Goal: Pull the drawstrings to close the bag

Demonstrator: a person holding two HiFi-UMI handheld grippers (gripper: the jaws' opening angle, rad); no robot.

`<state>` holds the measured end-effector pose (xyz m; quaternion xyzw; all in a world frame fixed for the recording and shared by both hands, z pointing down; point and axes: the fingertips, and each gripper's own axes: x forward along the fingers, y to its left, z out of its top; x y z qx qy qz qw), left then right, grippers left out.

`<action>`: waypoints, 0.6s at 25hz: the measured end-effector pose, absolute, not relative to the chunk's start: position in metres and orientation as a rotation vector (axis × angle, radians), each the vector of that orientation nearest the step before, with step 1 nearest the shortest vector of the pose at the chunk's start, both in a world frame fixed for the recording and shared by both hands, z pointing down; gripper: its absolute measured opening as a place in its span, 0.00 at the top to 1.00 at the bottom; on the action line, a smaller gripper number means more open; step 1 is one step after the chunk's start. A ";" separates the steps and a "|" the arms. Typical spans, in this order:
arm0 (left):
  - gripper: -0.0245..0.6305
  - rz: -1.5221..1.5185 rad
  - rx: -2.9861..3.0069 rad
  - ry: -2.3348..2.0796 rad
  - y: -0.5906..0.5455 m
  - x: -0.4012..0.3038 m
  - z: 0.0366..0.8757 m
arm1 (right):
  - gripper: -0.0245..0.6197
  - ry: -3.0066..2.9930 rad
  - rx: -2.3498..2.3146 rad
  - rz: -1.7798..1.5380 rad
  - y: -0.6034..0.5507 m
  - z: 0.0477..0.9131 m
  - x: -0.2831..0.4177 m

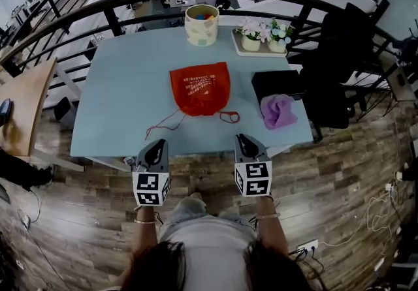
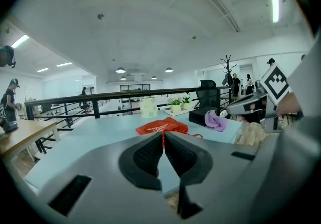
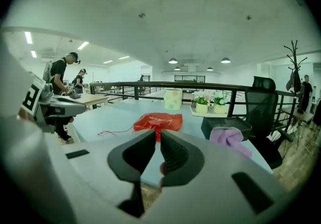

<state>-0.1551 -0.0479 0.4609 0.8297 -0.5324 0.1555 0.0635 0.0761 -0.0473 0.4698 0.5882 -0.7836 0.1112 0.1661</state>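
An orange drawstring bag (image 1: 200,89) lies flat on the pale blue table (image 1: 124,87), mouth toward me. One red drawstring (image 1: 163,125) trails off to the front left; the other forms a small loop (image 1: 229,116) at the front right. My left gripper (image 1: 159,144) hovers at the table's front edge, short of the left string, jaws shut with nothing between them. My right gripper (image 1: 243,137) hangs level with it, short of the loop, also shut and empty. The left gripper view shows the bag (image 2: 163,126) beyond the left gripper (image 2: 163,135). The right gripper view shows the bag (image 3: 158,120) past the right gripper (image 3: 157,132).
A purple cloth (image 1: 277,111) lies beside a black box (image 1: 277,82) at the table's right. A patterned bucket (image 1: 201,24) and a tray of flower pots (image 1: 260,36) stand at the back. A black chair (image 1: 333,68) is right of the table, a railing (image 1: 78,19) behind it.
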 end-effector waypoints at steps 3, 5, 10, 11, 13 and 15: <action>0.92 0.455 2.502 -1.619 -0.036 -0.143 0.455 | 0.89 -2.253 1.680 0.285 -0.037 0.459 0.084; 0.93 0.444 2.498 -1.627 -0.028 -0.136 0.450 | 0.90 -2.272 1.678 0.262 -0.031 0.451 0.088; 0.93 0.420 2.498 -1.639 -0.010 -0.121 0.438 | 0.91 -2.329 1.660 0.202 -0.014 0.437 0.094; 0.93 0.417 2.500 -1.641 -0.006 -0.118 0.436 | 0.91 -2.340 1.658 0.187 -0.011 0.435 0.096; 0.93 0.408 2.507 -1.650 0.001 -0.112 0.430 | 0.92 -2.356 1.657 0.158 -0.005 0.430 0.099; 0.93 0.402 2.511 -1.661 0.009 -0.107 0.426 | 0.92 -2.372 1.656 0.129 0.001 0.426 0.102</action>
